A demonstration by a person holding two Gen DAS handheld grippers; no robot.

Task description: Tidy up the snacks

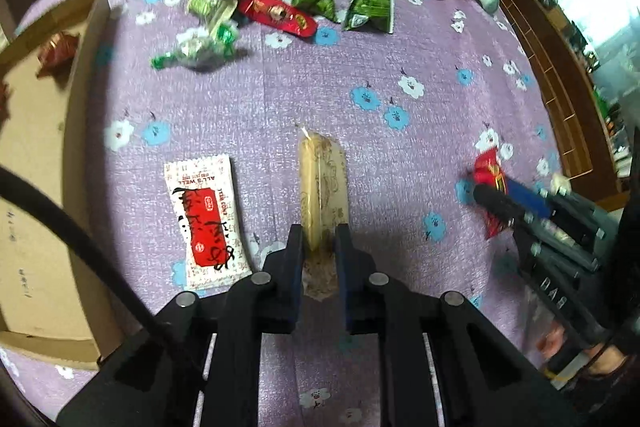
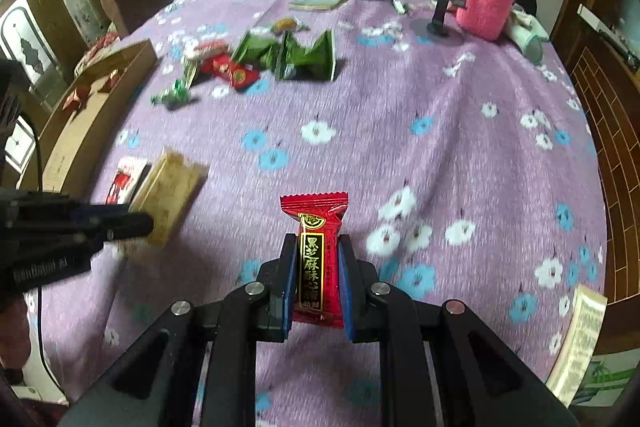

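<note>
Crinkly, light foil red candy packet (image 2: 318, 255) is pinched mid-body by the right gripper (image 2: 316, 283), while the left gripper (image 1: 319, 259) clamps a stiff beige snack bar (image 1: 322, 195) edgewise near its end.

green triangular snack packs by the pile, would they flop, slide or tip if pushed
The green triangular snack packs look puffed and hold sharp peaks, so they probably keep their shape rather than flop. They seem light for their size, so a nudge may tip one over. The glossy film would likely slide easily on the purple flowered tablecloth.
</note>
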